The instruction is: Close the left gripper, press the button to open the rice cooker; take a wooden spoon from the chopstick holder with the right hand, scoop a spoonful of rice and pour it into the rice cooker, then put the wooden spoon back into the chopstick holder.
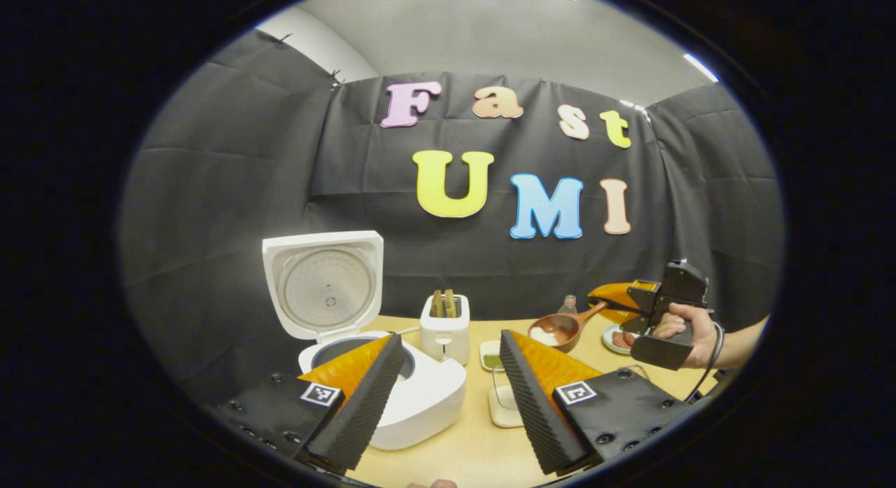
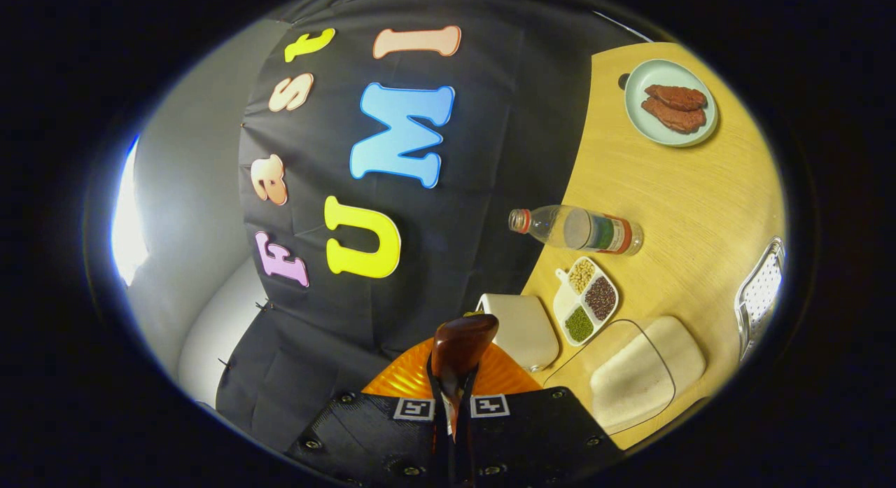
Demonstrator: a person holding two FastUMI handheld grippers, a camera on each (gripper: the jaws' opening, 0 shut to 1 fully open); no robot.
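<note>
Your rice cooker (image 1: 392, 383) stands with its lid up, so the button press is done. Your left gripper (image 1: 448, 390) hangs beside it, jaws spread and empty. Your right gripper (image 2: 451, 404), clamped on the wooden spoon (image 1: 560, 328), carries rice in the bowl, well short of the cooker. Pouring and returning the spoon remain.

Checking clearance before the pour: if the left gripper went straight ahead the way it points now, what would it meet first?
Probably the white toaster, which stands between the open left gripper fingers; the open rice cooker lies just left of that line. Depth is unclear.
</note>
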